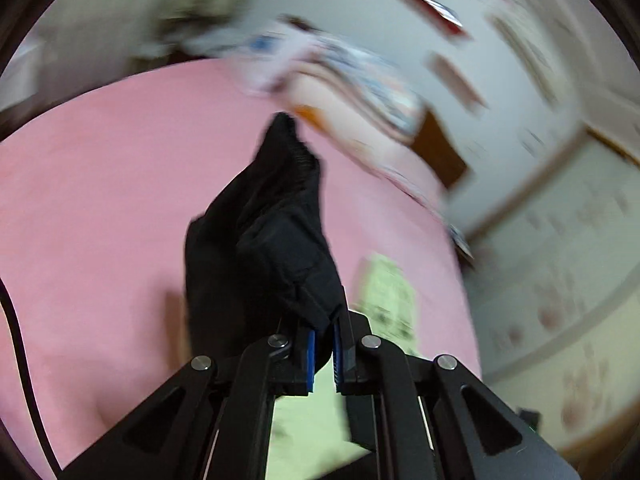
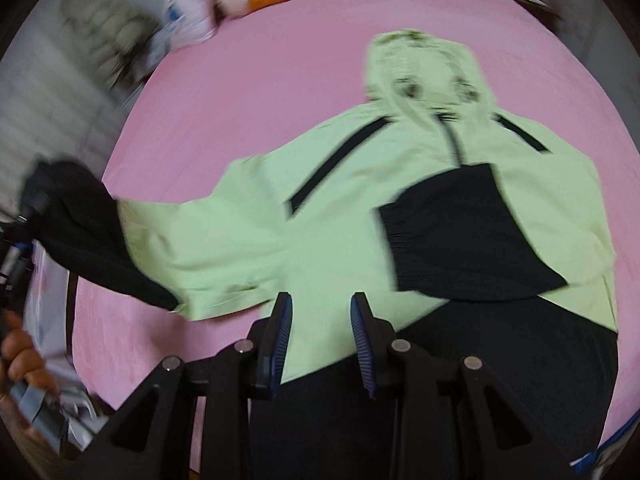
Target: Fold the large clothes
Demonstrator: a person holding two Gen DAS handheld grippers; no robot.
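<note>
My left gripper is pinched shut on the black sleeve end of the jacket, and in the left wrist view that dark cloth stands up from the blue pads toward the middle of the frame. The jacket itself lies spread on the pink bedsheet, hood toward the top of the right wrist view, the other sleeve already folded across the chest at right of centre. My right gripper hangs over the lower middle of the garment with its jaws parted and nothing between them.

The hold looks shallow to me: only a small bite of cloth sits between the pads, so a quick pull could slide the sleeve out and drop it in a heap at the left of the frame. Since nothing pins the body, dragging the sleeve could also tow the whole jacket sideways across the sheet and undo the sleeve already laid over. Both views are smeared, so I judge my placement risks being sloppy, leaving a crooked, bunched fold. The pile of bedding at the upper left is well apart, not a worry.
</note>
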